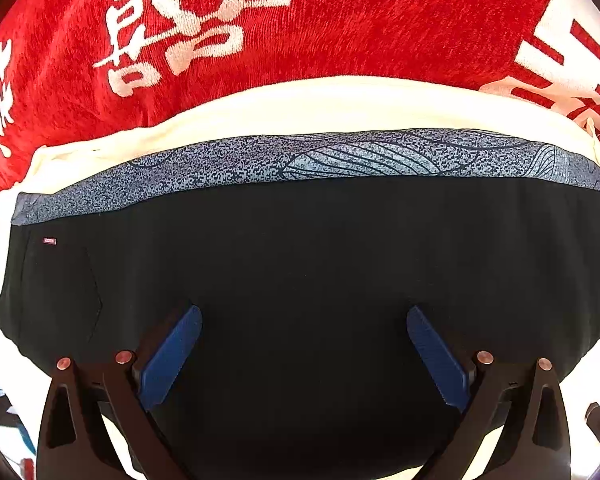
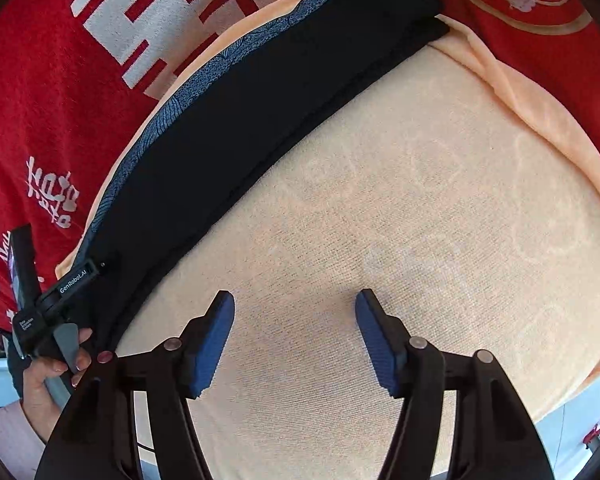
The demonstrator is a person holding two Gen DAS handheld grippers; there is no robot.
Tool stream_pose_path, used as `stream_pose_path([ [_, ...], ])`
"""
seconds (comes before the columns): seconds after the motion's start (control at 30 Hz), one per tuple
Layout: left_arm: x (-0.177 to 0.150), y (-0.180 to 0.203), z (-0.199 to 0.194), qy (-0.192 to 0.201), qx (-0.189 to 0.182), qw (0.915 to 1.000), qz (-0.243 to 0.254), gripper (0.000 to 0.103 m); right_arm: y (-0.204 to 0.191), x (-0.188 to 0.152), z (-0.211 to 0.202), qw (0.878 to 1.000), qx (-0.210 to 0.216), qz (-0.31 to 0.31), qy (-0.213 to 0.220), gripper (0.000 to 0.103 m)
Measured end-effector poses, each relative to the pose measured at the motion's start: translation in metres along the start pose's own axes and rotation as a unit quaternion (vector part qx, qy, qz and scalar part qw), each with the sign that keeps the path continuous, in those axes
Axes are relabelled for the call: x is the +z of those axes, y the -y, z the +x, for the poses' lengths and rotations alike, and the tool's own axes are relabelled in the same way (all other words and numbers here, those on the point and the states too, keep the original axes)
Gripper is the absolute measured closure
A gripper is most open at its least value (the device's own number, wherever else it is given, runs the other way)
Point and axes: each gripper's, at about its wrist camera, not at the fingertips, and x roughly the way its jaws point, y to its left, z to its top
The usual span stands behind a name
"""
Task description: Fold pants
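Nearest in my left wrist view, my left gripper point(image 1: 304, 344) stands wide open, its blue ribbed pads point(image 1: 172, 356) spread well apart and nothing between them. Both pads hover over the black folded pants point(image 1: 300, 264), which fill the lower half of that view; I cannot tell whether the pads touch the cloth. A small pink label point(image 1: 49, 241) sits near the left end of the black fabric. Just beyond the black part runs the blue-grey patterned waistband point(image 1: 320, 156), lying straight across. Behind the band a strip of the cream terry towel point(image 1: 300, 104) shows, and beyond that lies the red blanket with white characters point(image 1: 340, 32).

In my right wrist view, my right gripper point(image 2: 295, 320) is also open and holds nothing, its blue pads point(image 2: 216, 340) apart above bare cream towel point(image 2: 420, 220). To my left, at the lower edge, my left hand point(image 2: 48, 372) holds the other gripper's black handle point(image 2: 40, 304), lettered "GenRobot.AI", right at the near end of the pants. From there the pants point(image 2: 260, 120) stretch away as a long narrow black bundle, slanting up to the right across the towel, with layered edges along the near side and the patterned band point(image 2: 204, 76) along the far side. The towel's right edge is rumpled into a ridge. The red blanket point(image 2: 40, 100) surrounds the towel on the far sides.
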Motion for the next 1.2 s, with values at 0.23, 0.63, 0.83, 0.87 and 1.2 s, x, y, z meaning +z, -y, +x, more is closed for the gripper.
stream_pose_path([
  [0.23, 0.011, 0.0, 0.004, -0.021, 0.007, 0.9998, 0.002, 0.0, 0.022, 0.009, -0.003, 0.995, 0.081, 0.065, -0.003, 0.036],
  [0.63, 0.027, 0.077, -0.026, 0.013, -0.033, 0.9974, 0.062, 0.0, 0.078, 0.057, -0.012, 0.962, 0.181, 0.188, 0.075, 0.049],
  [0.83, 0.024, 0.113, -0.005, 0.016, -0.017, 0.9969, 0.075, 0.0, 0.083, 0.086, 0.005, 0.954, 0.192, 0.209, 0.099, 0.049],
  [0.87, 0.023, 0.111, -0.005, 0.019, -0.021, 0.9972, 0.069, 0.0, 0.083, 0.089, 0.011, 0.953, 0.193, 0.212, 0.099, 0.049],
  [1.2, 0.023, 0.103, -0.001, 0.029, -0.04, 0.9969, 0.061, 0.0, 0.079, 0.116, 0.03, 0.935, 0.237, 0.218, 0.146, 0.05],
])
